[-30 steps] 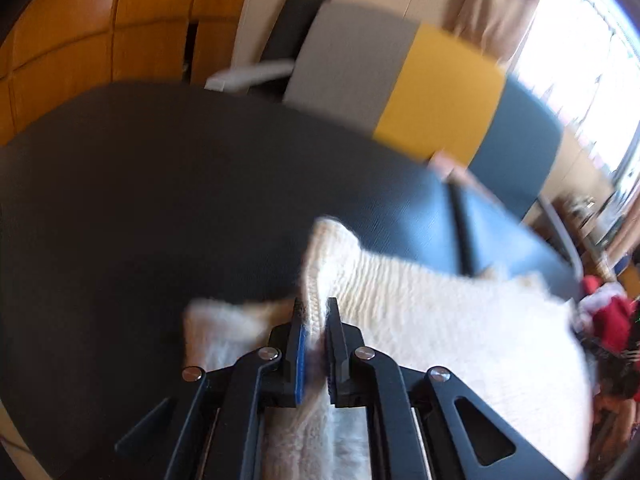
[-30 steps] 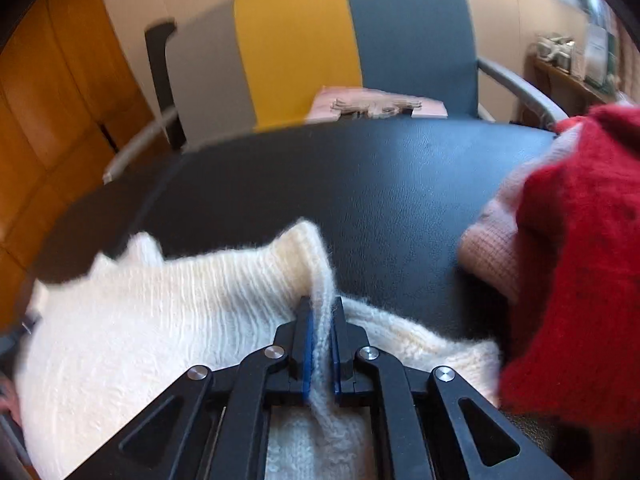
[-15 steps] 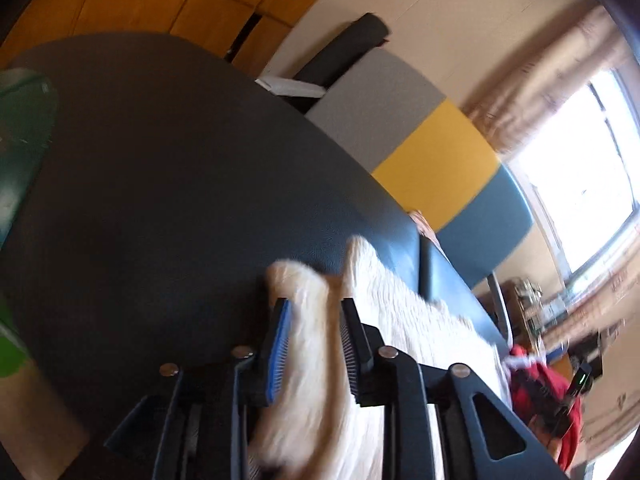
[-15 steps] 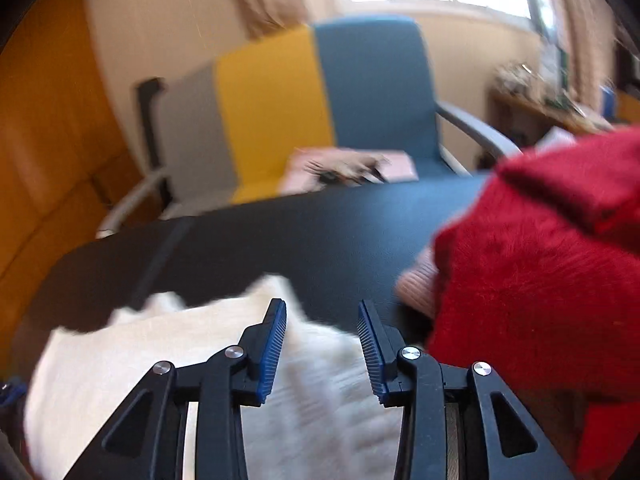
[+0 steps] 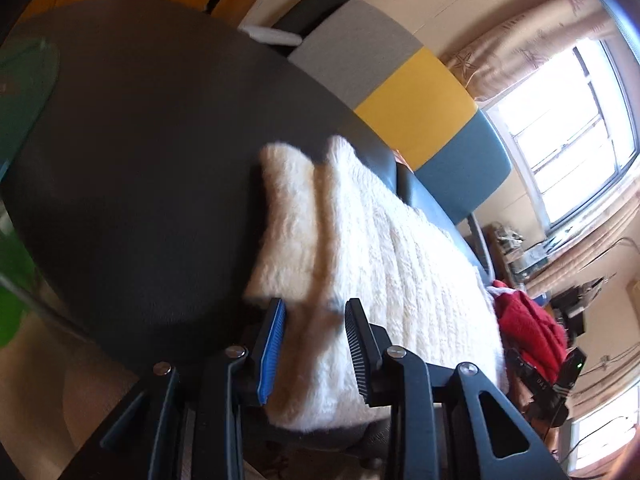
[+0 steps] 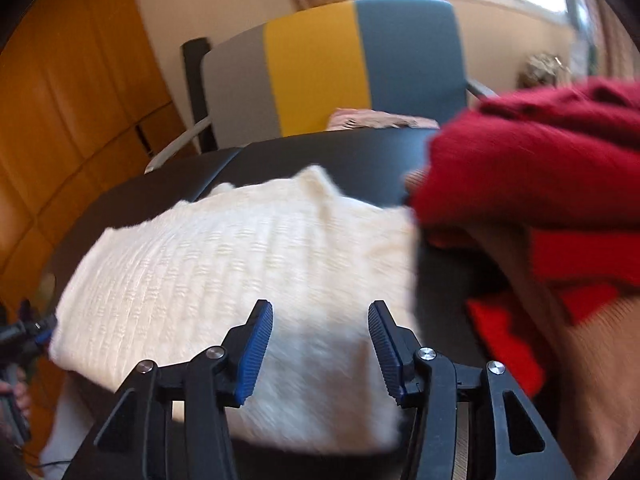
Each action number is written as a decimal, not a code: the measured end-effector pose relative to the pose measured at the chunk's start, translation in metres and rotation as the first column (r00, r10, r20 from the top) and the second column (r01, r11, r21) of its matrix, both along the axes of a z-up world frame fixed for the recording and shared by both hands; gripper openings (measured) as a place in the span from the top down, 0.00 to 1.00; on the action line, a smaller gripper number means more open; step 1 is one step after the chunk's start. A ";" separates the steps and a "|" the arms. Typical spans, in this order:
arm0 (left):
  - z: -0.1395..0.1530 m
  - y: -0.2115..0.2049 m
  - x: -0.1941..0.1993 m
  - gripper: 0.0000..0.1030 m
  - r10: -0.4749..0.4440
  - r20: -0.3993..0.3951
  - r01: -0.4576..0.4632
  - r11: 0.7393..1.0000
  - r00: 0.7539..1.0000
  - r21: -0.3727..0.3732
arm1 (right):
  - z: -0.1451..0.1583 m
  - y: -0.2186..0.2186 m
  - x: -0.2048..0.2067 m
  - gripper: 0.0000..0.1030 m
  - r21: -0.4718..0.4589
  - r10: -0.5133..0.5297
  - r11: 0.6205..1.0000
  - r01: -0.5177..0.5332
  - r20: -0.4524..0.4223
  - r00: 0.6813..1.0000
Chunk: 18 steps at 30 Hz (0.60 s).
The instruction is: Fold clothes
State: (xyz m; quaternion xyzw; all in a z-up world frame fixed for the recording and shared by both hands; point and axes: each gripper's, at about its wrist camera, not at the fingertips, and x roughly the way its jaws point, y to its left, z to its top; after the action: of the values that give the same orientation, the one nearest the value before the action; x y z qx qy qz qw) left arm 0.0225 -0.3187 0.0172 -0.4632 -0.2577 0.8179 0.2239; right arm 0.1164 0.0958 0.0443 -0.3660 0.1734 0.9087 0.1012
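Presently, a green object (image 5: pixel 16 312) is sitting blurred at the far left edge of the left wrist view, beside the dark counter (image 5: pixel 140 168). The white knit sweater (image 5: pixel 380 264) is lying folded on that counter, its near edge hanging just past the rim. The left claw (image 5: pixel 316 312) is hovering over that near edge; its jaws are opening, the knit is showing between them, and neither pad is pressing on it. Behind the counter, a chair (image 5: pixel 404 96) banded grey, yellow and blue is standing against the wall.

In the right wrist view, the sweater (image 6: pixel 224 264) is again lying flat across the counter (image 6: pixel 360 160). The right claw (image 6: pixel 320 316) is hanging above its near portion, jaws opening and spread clear of the fabric. To the right, a red garment (image 6: pixel 532 160) is lying heaped, touching the sweater's far corner.
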 end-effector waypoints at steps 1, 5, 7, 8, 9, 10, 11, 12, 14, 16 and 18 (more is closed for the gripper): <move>-0.003 0.002 0.001 0.70 -0.009 -0.001 0.009 1.000 1.000 0.004 | 0.000 0.007 0.008 0.53 -0.030 -0.004 1.000 0.004 0.001 1.000; -0.010 0.017 0.001 0.70 -0.037 -0.008 0.037 0.999 0.999 0.026 | -0.004 0.021 0.021 0.62 -0.092 0.038 0.995 -0.037 0.006 0.999; -0.011 0.022 0.000 0.70 -0.043 -0.008 0.043 0.999 0.999 0.033 | -0.008 0.018 0.018 0.62 -0.082 0.080 0.994 -0.078 0.012 0.997; -0.011 0.022 0.000 0.70 -0.045 -0.005 0.045 0.998 0.999 0.033 | -0.012 0.015 0.013 0.62 -0.077 0.103 0.992 -0.101 0.011 0.995; -0.011 0.023 -0.001 0.70 -0.046 -0.003 0.046 0.998 0.999 0.033 | -0.016 0.013 0.009 0.63 -0.073 0.121 0.990 -0.120 0.016 0.992; -0.011 0.025 -0.001 0.70 -0.050 -0.005 0.050 0.998 0.999 0.025 | -0.021 0.009 0.002 0.66 -0.069 0.135 0.989 -0.132 0.035 0.990; -0.010 0.026 -0.001 0.72 -0.054 -0.008 0.054 0.998 0.999 0.017 | -0.027 0.006 -0.004 0.82 -0.064 0.148 0.987 -0.145 0.055 0.987; -0.007 0.028 0.000 0.79 -0.060 -0.019 0.060 0.998 0.998 -0.019 | -0.031 0.004 -0.009 0.94 -0.052 0.158 0.987 -0.155 0.074 0.985; -0.001 0.035 0.001 0.94 -0.080 -0.042 0.076 0.992 0.996 -0.098 | -0.028 0.000 -0.011 0.93 -0.035 0.171 0.985 -0.169 0.076 0.982; 0.012 0.036 0.006 0.94 -0.113 -0.079 0.107 0.991 0.990 -0.083 | -0.015 0.003 -0.005 0.93 -0.056 0.187 0.981 -0.185 0.037 0.982; 0.028 0.034 0.012 0.95 -0.141 -0.122 0.136 0.990 0.982 -0.049 | 0.001 0.013 0.005 0.94 -0.121 0.194 0.973 -0.196 -0.025 0.981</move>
State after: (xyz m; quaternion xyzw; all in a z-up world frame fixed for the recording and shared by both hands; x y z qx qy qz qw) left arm 0.0346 -0.2850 0.0450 -0.4322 -0.1939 0.8328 0.2865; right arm 0.1214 0.1087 0.0457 -0.3810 0.1929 0.9041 -0.0124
